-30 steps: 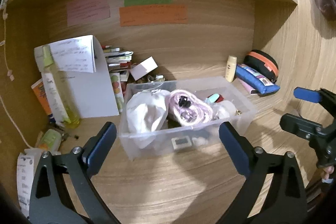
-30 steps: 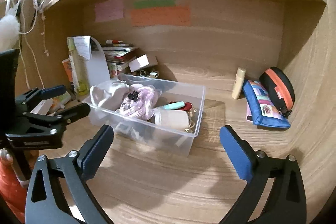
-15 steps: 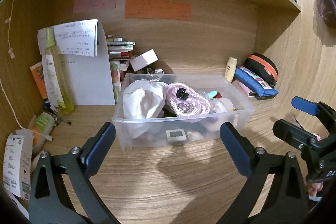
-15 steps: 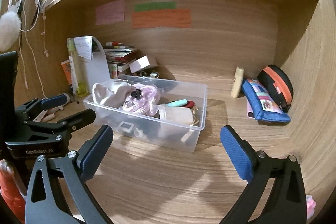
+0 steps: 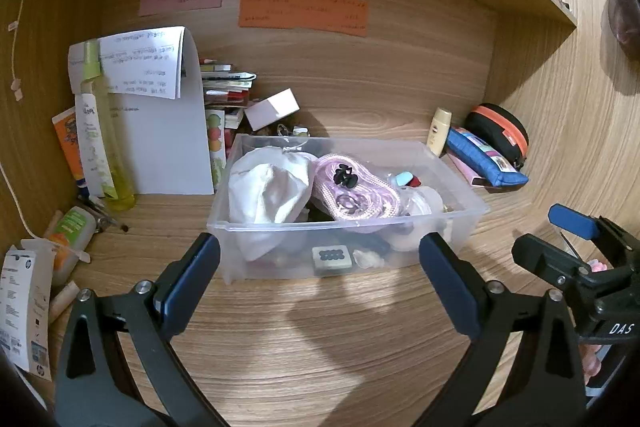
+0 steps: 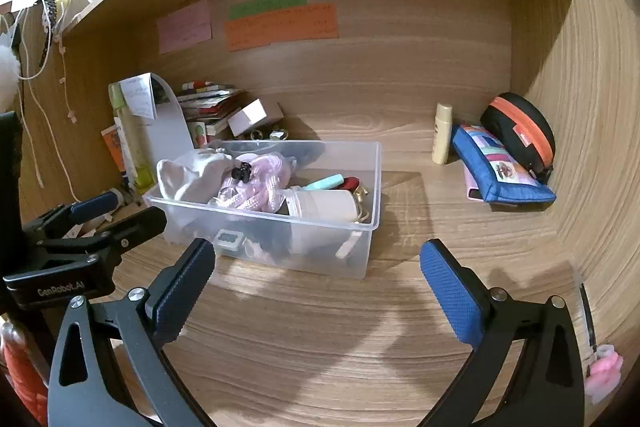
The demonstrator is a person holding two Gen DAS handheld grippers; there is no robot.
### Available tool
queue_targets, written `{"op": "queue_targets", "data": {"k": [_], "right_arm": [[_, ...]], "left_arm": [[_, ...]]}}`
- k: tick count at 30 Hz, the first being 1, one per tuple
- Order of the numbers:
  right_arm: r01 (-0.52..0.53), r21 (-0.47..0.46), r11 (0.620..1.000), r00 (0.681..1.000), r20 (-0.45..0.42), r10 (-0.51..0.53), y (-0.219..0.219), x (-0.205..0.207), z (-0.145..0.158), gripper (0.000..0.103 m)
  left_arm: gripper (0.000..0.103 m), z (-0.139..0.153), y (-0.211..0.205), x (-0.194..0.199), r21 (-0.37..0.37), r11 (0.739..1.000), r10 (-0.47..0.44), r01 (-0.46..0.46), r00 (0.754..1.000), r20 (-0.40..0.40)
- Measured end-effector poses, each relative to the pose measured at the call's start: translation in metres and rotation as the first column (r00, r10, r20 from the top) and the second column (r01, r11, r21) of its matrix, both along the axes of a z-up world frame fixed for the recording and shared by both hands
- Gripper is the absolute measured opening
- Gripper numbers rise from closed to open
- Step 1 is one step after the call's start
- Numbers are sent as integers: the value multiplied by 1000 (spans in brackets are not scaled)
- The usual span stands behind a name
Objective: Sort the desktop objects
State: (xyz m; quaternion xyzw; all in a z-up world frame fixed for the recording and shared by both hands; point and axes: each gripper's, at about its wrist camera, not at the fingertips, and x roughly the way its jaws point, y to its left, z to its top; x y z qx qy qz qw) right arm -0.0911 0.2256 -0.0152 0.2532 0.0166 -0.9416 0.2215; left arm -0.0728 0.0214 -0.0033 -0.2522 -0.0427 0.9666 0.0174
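Left claw: held wide open, nothing gripped; seen low over the bench.
Right claw: held wide open, nothing gripped; seen at the right edge of the left view.
Bin: clear plastic, set on the bench just ahead of both claws, its near wall framed between the left claw's fingers.
Bin axis: long side laid left to right across the left view, angled in the right view.
Bin contents: white cloth, pink cord, black clip on the cord.
Pouch: blue, leaned in the back right corner, well apart from the claws.
Bottle: upright, just left of the pouch.
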Motion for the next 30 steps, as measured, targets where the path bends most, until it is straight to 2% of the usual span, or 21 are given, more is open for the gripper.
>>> {"op": "queue_targets", "data": {"k": [30], "right_arm": [[-29,-9,1000,1000,12,29,-1,8,-1,102]], "left_arm": [[101,0,2,3,-9,1000,2,-2,1000,0]]}}
